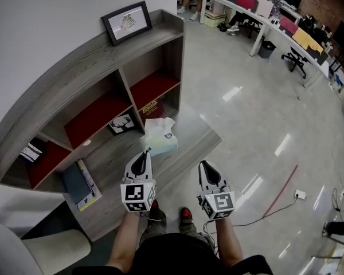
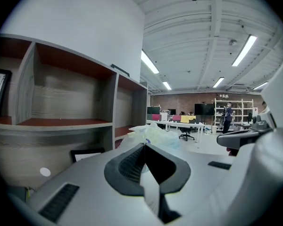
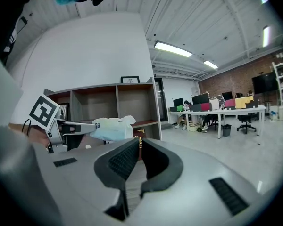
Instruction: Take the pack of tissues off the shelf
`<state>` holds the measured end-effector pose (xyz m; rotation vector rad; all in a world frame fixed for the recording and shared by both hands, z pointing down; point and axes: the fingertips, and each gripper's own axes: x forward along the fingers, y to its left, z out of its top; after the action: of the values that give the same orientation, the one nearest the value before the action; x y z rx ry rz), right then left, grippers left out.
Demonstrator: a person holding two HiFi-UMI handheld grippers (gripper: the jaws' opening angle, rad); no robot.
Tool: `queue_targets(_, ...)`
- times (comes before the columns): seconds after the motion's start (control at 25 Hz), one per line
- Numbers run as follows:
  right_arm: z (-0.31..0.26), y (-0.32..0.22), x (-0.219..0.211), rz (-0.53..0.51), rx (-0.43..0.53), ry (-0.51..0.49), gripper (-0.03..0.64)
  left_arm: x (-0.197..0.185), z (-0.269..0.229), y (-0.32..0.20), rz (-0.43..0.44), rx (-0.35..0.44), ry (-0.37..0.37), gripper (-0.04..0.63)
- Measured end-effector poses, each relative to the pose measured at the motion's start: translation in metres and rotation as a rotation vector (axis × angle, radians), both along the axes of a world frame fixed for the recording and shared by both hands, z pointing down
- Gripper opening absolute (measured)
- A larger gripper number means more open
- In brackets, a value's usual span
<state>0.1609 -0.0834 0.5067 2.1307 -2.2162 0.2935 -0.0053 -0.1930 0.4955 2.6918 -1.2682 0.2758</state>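
Pack of tissues (image 1: 160,136), pale and soft, hangs pinched by one end at the tip of the left gripper (image 1: 144,153), whose jaws are closed tight on the wrapper. The pack is clear of the grey wooden shelf (image 1: 92,56), held in the air just in front of the lower compartments. The right gripper (image 1: 205,168) is beside it, jaws together and empty.

The pack looks to be off the shelf already. Doing this step well means keeping the pinch firm, since only thin wrapper seems to be held, and drawing away without brushing the shelf edge.

A small blue mark on the pack is too small to read. Gold lettering on a dark red item (image 1: 151,106) in the shelf is also illegible, and a black card (image 1: 121,123) nearby shows white antlers.
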Motion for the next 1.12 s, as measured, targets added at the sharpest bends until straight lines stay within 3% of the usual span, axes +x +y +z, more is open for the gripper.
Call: queue_targets(1.12,0.138,-0.006,0.005,0.007,-0.209,-0.092,0.040,0.026,0.159,0.014,0.050,-0.183,-0.092,0.011)
